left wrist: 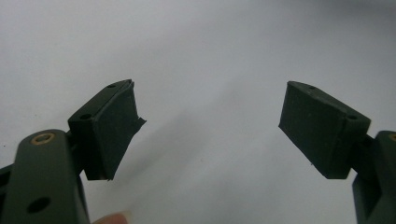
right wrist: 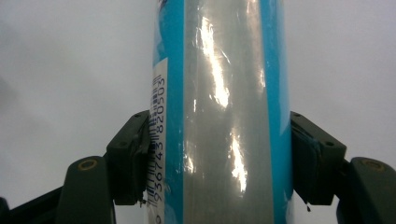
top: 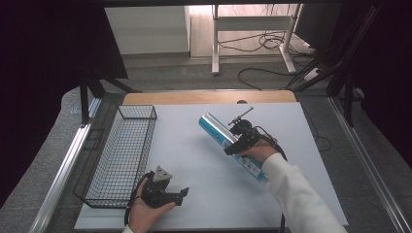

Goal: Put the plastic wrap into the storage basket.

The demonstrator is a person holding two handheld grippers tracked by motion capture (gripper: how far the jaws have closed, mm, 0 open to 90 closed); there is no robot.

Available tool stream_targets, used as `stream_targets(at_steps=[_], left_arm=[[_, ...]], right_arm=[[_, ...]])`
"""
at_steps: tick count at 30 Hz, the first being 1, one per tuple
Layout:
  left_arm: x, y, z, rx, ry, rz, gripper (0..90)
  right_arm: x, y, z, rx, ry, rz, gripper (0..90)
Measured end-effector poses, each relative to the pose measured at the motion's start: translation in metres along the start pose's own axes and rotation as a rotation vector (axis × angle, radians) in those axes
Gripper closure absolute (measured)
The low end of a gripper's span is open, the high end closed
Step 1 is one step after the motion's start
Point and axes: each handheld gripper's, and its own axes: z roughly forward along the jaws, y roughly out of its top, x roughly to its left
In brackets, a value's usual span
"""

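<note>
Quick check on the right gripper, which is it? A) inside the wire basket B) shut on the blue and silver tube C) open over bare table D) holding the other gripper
B: in the right gripper view both pads press the sides of the blue and silver tube, and the high view shows the right gripper clamped across it, away from the wire basket.

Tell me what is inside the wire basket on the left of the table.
Nothing shows inside the wire basket: through its mesh the high view gives just the table under it. The left gripper beside its near corner covers none of its inside.
</note>
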Motion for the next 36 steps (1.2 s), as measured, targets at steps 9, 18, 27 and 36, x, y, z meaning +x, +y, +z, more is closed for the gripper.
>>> stream_targets(at_steps=[9, 18, 27, 36], left_arm=[[-0.002, 0.000, 0.000, -0.014, 0.040, 0.030, 17.9], [0.000, 0.000, -0.001, -0.018, 0.013, 0.021, 17.8], [-0.004, 0.002, -0.003, -0.022, 0.002, 0.045, 17.9], [-0.002, 0.005, -0.005, -0.051, -0.084, -0.019, 17.6]], right_arm=[[0.010, -0.009, 0.002, -0.003, 0.029, -0.041, 32.0], [0.012, -0.015, 0.005, 0.004, 0.044, -0.081, 32.0], [0.012, -0.021, 0.005, 0.014, 0.058, -0.137, 32.0], [0.019, -0.024, 0.000, -0.008, 0.072, -0.150, 32.0]])
